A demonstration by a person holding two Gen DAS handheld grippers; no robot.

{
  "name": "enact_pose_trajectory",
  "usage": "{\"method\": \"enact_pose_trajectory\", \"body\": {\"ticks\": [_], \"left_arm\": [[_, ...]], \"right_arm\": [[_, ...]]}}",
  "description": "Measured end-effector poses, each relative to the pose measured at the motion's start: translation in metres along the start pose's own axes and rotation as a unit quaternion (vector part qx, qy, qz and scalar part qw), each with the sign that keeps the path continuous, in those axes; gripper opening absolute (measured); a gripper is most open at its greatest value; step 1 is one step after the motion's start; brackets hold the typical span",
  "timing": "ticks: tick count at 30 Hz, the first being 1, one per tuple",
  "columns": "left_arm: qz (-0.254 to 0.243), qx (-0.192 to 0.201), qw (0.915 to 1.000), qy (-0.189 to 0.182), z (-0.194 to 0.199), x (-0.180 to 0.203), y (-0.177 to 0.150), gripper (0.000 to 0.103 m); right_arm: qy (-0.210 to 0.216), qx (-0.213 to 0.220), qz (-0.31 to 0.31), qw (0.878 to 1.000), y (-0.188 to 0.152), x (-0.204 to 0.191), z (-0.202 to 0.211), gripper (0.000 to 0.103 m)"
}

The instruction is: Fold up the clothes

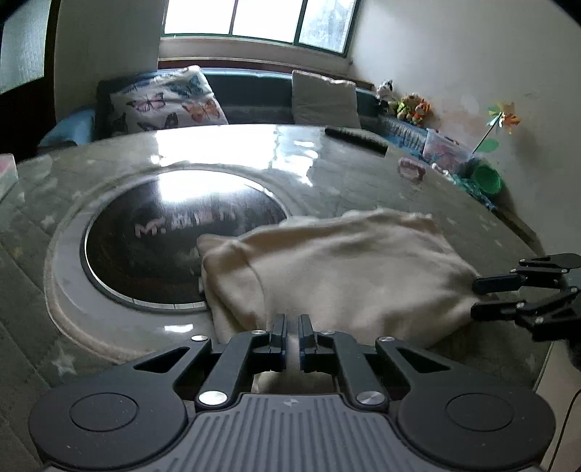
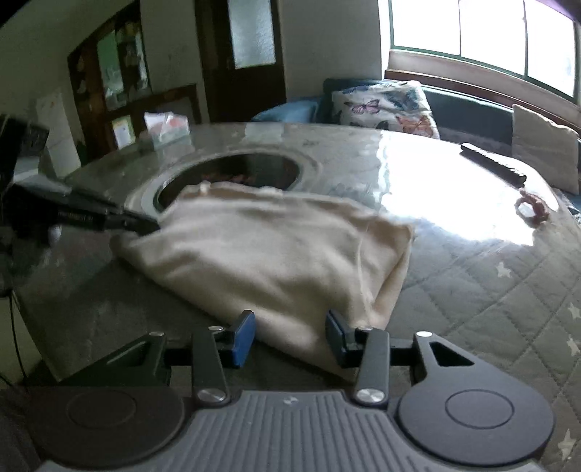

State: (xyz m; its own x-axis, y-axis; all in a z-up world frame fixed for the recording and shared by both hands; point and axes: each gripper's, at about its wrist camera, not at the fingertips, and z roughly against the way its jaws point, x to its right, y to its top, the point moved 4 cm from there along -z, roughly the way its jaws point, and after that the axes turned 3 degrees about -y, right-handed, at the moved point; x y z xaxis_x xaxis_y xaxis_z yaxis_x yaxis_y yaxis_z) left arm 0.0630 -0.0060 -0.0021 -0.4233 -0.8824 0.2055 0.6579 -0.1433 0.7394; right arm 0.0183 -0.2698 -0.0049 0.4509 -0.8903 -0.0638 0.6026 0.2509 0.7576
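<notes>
Room: a living room with a bright window (image 1: 261, 18) at the back, a dark sofa (image 1: 250, 98) beneath it, and a round table (image 1: 326, 159) under a glossy clear cover over a quilted, star-patterned cloth.
Left gripper (image 1: 292, 336): nearest in the left wrist view; its jaws are clenched on the near edge of the garment, with a strip of cream fabric showing between them.
Right gripper (image 2: 289, 337): jaws parted, astride the garment's near edge; the pads do not appear to press on the cloth, so it holds nothing yet.
Garment (image 2: 268, 254): a cream, soft-looking knit piece lying on the table just beyond both grippers, its far edge reaching over the rim of the dark round inset (image 1: 174, 232) in the table's middle.
Look of the garment: already doubled into a thick, roughly rectangular bundle with layered edges; surface slightly rumpled, corners soft rather than crisp.
Progress: seemingly well along; at least one fold is in, and a further fold or a final squaring-up looks to be left.
Farther back: a dark remote control (image 1: 357, 136) and a small pink thing (image 1: 412, 169) on the table, and a butterfly-print cushion (image 1: 167, 101) on the sofa.
</notes>
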Motion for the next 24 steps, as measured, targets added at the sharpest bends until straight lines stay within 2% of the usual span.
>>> {"method": "enact_pose_trajectory", "body": {"ticks": [5,10,12,14,20,24], "left_arm": [[-0.001,0.007,0.9998,0.018,-0.011,-0.009,0.015,0.012],[0.007,-0.004,0.9994,0.033,-0.026,-0.024,0.017,0.012],[0.009,-0.011,0.9992,0.039,-0.031,-0.030,0.016,0.012],[0.010,-0.014,0.9990,0.042,-0.034,-0.035,0.016,0.012],[-0.003,0.007,0.9993,0.035,-0.032,-0.030,0.032,0.012],[-0.008,-0.004,0.9990,0.044,-0.045,-0.034,0.036,0.012]], "right_arm": [[-0.012,0.031,-0.039,0.999,0.024,0.013,-0.009,0.043],[-0.020,0.026,-0.080,0.996,0.031,0.031,-0.040,0.043],[-0.024,0.016,-0.093,0.995,0.030,0.038,-0.049,0.039],[-0.034,0.011,-0.098,0.995,0.029,0.043,-0.053,0.033],[-0.050,0.032,-0.097,0.994,0.047,0.047,-0.051,0.034],[-0.055,0.028,-0.111,0.992,0.053,0.055,-0.067,0.031]]}}
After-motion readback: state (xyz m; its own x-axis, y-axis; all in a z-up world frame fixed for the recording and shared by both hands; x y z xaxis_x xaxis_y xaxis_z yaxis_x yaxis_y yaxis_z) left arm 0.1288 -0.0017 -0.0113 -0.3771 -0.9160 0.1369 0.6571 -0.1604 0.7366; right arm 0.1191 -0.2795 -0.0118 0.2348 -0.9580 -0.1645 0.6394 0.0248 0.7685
